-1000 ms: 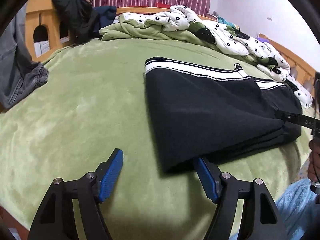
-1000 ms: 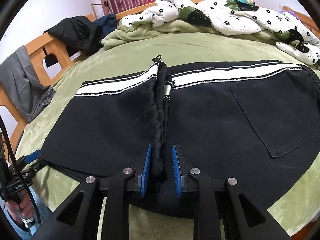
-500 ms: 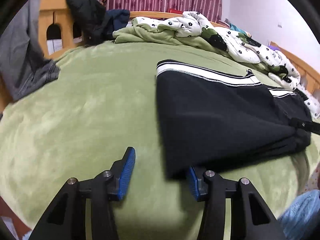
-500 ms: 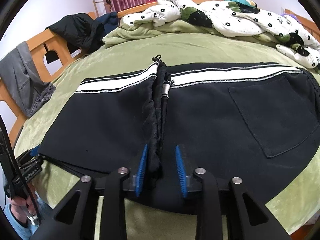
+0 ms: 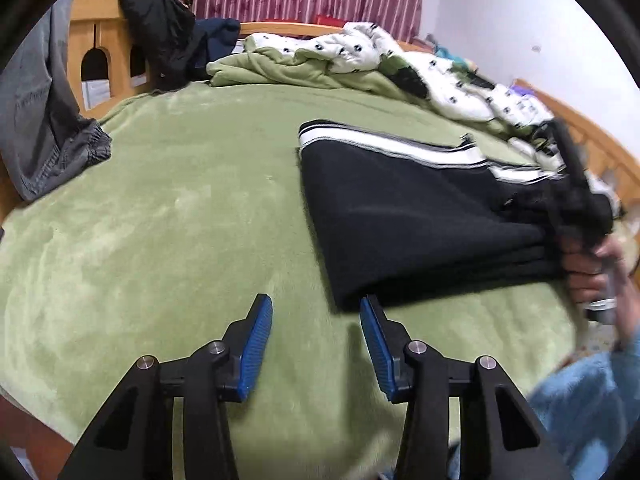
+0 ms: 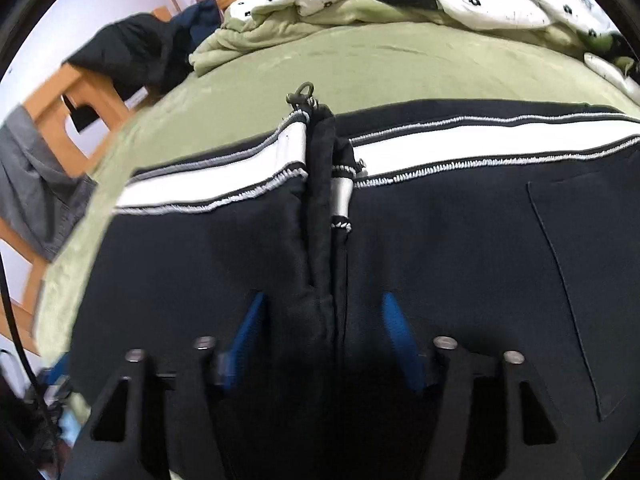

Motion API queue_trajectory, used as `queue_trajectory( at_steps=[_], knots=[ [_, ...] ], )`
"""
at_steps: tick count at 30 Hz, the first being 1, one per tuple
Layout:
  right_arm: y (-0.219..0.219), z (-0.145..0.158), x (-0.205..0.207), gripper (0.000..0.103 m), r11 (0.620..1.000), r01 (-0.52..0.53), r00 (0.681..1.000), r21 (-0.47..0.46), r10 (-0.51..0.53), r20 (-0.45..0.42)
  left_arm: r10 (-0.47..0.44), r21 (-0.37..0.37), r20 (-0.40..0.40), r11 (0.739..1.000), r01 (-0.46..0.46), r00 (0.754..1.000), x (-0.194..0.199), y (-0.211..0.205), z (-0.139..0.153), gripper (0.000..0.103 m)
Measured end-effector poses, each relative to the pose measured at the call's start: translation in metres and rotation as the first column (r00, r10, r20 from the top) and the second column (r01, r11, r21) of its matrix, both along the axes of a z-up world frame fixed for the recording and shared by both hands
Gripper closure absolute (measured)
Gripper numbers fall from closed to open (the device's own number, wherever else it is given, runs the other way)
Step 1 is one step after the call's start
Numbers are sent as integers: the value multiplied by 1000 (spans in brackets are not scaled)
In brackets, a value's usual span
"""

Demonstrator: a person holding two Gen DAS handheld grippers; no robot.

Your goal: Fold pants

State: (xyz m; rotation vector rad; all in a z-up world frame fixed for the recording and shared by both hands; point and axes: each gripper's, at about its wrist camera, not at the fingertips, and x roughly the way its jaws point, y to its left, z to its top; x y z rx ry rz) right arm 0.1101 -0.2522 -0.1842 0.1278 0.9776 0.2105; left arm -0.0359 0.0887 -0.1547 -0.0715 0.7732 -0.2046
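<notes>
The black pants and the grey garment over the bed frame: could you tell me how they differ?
The black pants lie folded flat on the green blanket; the grey garment hangs crumpled over the wooden bed frame. The black pants carry a white stripe; the grey garment looks plain. Both are dark clothing.

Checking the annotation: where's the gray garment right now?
In the left wrist view, the gray garment hangs over the wooden bed frame at far left, beside the green blanket, well clear of the black pants.

The right gripper [image 6: 322, 320] let go of the pants [image 6: 440, 264] (jaws opening).
</notes>
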Motion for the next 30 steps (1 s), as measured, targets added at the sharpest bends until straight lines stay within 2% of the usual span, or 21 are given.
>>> queue_trajectory(
  at_steps=[1, 2, 4, 7, 9, 12, 14, 16, 18, 20, 21, 24, 27, 29, 30],
  knots=[
    [3, 1, -2, 75, 999, -32, 999, -9, 32, 8, -5, -17, -7, 1000, 5, 1000, -2, 4, 1, 59],
    [4, 5, -5, 82, 999, -33, 999, -36, 34, 36, -9, -33, -12, 999, 9, 1000, -3, 6, 2, 59],
    [-4, 12, -8, 88, 999, -28, 997, 18, 27, 67, 1, -49, -22, 999, -2, 1000, 2, 10, 4, 59],
    [-22, 26, -13, 90, 994, 2, 993, 109, -15, 115, 22, -77, -25, 997, -24, 999, 11, 14, 10, 59],
    [-25, 21, -11, 90, 995, 27, 994, 94, -37, 100, 33, -123, -32, 992, -36, 999, 19, 18, 12, 59],
    [-14, -5, -2, 81, 999, 16, 1000, 43, -16, 8, 33, -170, -65, 985, -43, 997, 36, 15, 10, 58],
    [-16, 0, -10, 76, 999, 11, 999, 46, -13, 31, 38, -175, -107, 983, -57, 994, 50, 12, 6, 58],
    [-23, 10, -22, 75, 997, 43, 998, 65, -46, 32, 37, -212, -153, 975, -70, 987, 64, 8, -2, 58],
    [-32, 22, -43, 71, 993, 60, 994, 105, -68, 82, 20, -257, -187, 964, -69, 982, 73, 3, -10, 56],
    [-35, 25, -62, 51, 994, 58, 992, 91, -67, 107, 15, -290, -221, 954, -81, 975, 80, -2, -21, 47],
    [-34, 22, -69, 50, 995, 61, 992, 80, -70, 107, 9, -312, -222, 947, -79, 975, 82, -4, -25, 46],
    [-33, 3, -81, 50, 997, 51, 995, 59, -56, 85, 7, -310, -221, 948, -77, 975, 85, -13, -27, 44],
    [-35, 4, -82, 50, 995, 70, 992, 77, -78, 101, 17, -302, -240, 949, -92, 971, 92, -19, -26, 44],
    [-36, 7, -78, 50, 992, 81, 993, 92, -88, 84, 23, -280, -250, 955, -95, 968, 97, -22, -24, 56],
    [-37, 7, -78, 50, 992, 82, 993, 97, -90, 79, 43, -253, -257, 961, -110, 965, 98, -24, -21, 58]
  ],
)
